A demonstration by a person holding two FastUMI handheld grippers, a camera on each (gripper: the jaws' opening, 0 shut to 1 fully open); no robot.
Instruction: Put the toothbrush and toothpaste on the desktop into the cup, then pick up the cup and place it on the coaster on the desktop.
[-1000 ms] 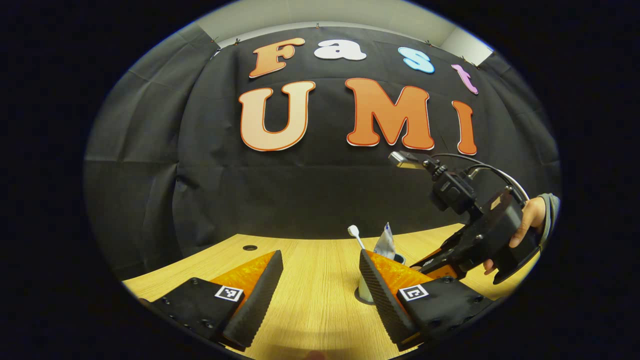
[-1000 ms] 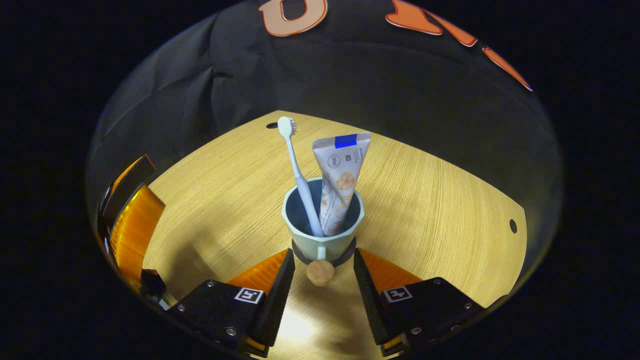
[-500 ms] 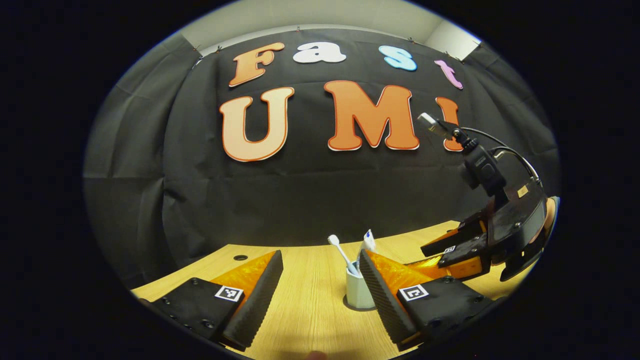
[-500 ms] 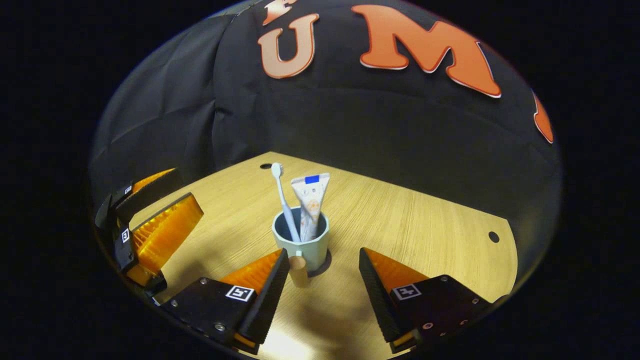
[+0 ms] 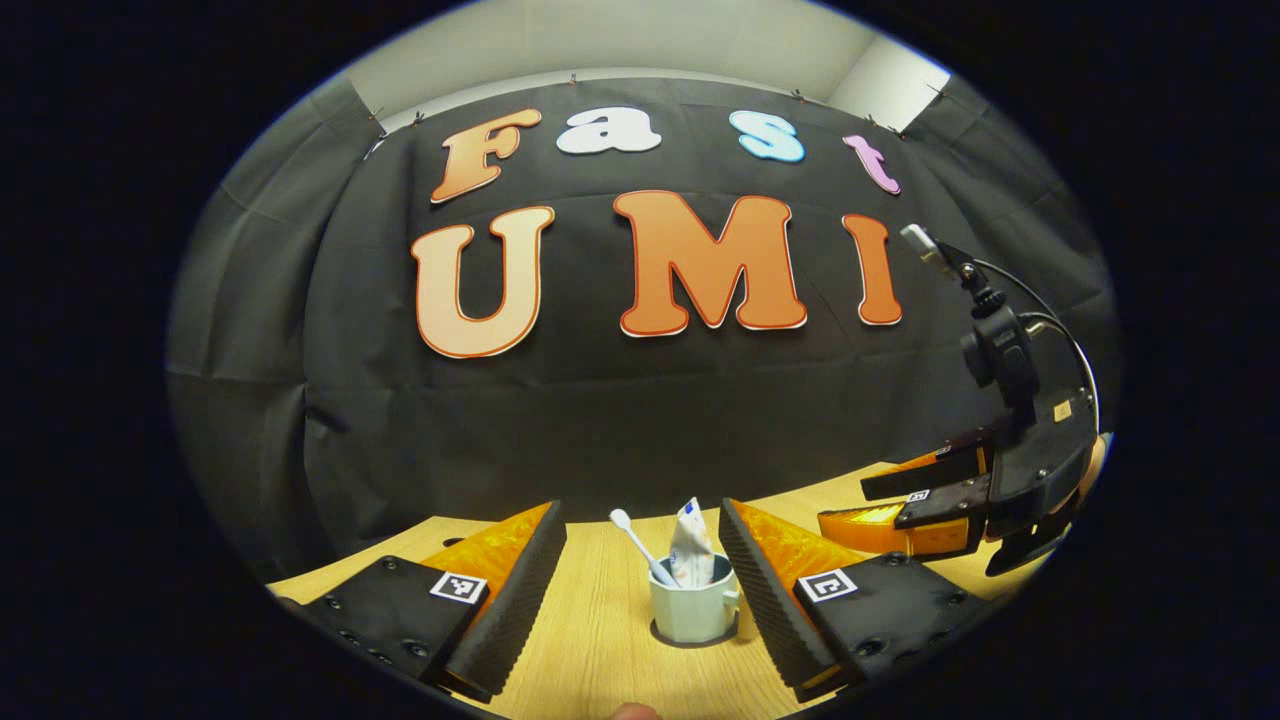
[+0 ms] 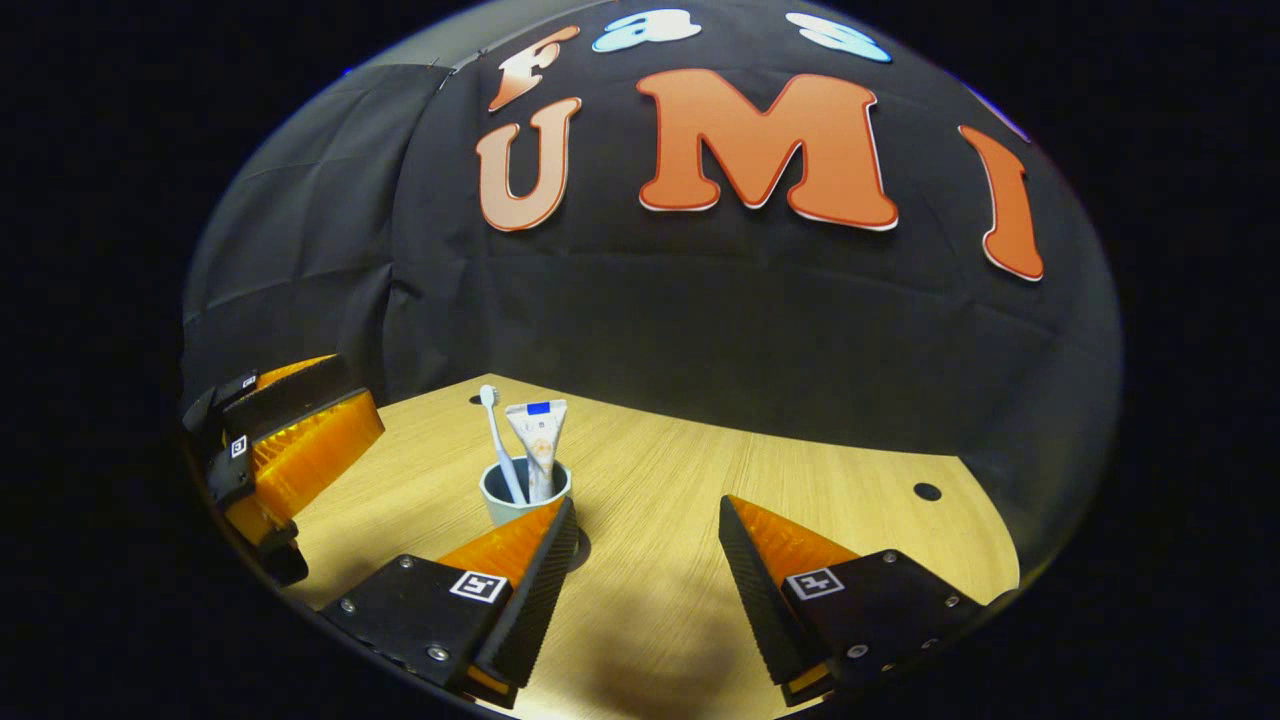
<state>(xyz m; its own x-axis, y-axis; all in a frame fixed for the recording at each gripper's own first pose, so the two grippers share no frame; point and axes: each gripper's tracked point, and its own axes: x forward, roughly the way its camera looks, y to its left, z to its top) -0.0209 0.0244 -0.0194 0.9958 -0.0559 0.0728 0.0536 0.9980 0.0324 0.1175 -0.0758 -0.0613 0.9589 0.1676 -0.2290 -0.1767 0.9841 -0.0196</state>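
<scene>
Cup (image 5: 692,612) stands between open left tool (image 5: 642,570) fingers.

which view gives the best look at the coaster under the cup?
Left gripper view: the dark round coaster rims the pale green cup's base. In the right gripper view, the right claw's finger covers most of it, leaving a dark sliver.

Bare desktop (image 6: 800,470) all round the cup (image 6: 518,495), sole obstacle, between both open grippers' jaws.

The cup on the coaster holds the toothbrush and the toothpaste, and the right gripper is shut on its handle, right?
No. In the right gripper view the right gripper is open and clear of the cup. Toothbrush and toothpaste do stand inside.
</scene>
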